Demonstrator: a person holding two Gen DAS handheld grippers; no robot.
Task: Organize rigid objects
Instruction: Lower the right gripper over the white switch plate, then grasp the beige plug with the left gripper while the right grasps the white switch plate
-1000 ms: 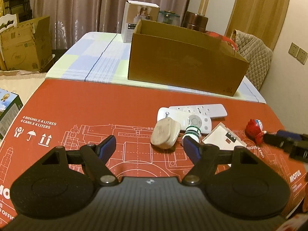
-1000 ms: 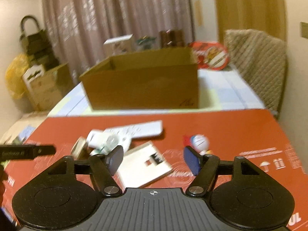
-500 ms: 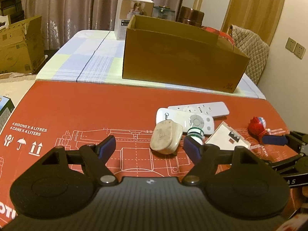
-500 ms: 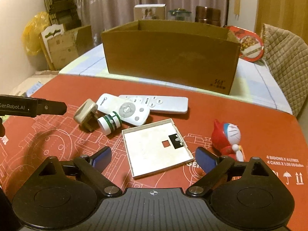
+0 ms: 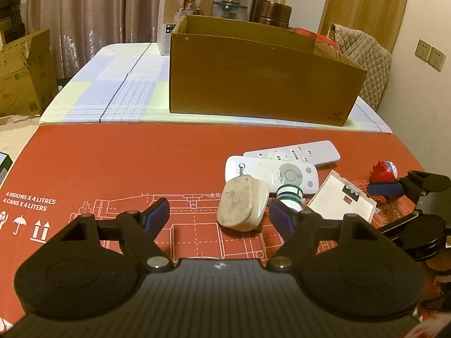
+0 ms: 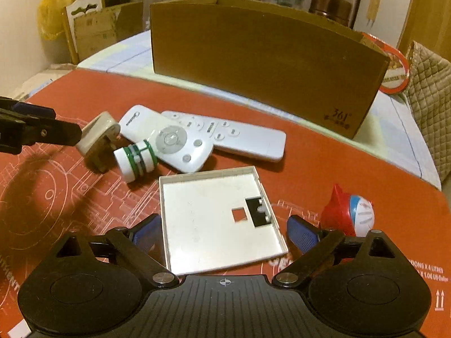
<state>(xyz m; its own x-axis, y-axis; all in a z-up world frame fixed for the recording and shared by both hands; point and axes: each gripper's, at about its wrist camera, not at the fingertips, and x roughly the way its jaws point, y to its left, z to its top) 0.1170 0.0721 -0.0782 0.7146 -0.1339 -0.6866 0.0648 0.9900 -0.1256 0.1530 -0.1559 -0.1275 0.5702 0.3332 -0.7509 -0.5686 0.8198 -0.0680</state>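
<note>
Nearest the right claw (image 6: pixel 224 232), a flat white square plastic cover with a small square cut-out (image 6: pixel 217 219) is framed between wide-spread blue pads; nothing is pressed, and the pads are set just outside its two side edges. The left claw (image 5: pixel 219 215) is held at a moderate spread with nothing between its pads, a beige rounded plastic plug adapter (image 5: pixel 242 207) lying just ahead of it and slightly to its right. Beside the adapter, a short white cylinder with green bands (image 6: pixel 136 160) is seen on its side, touching the rounded white remote with a grey dial (image 6: pixel 169 140); behind that, a long slim white remote (image 6: pixel 228 136) is laid, partly overlapped. To the right, a red and blue cartoon cat figurine (image 6: pixel 349 214) is found close beside the right claw's outer finger. All of these rest on the red printed cardboard sheet (image 5: pixel 126 163) covering the bench, and farther back the open brown cardboard box (image 5: pixel 259 79) is stood, presumably the destination. As a risk, the thin cover may be pushed flat rather than lifted, since little edge is offered to the pads; the figurine may be knocked over as the claw closes or shifts; the cylinder may be rolled if the adapter is nudged. Counted: two remotes, one cover, one adapter, one cylinder, one figurine, one box, two claws.
</note>
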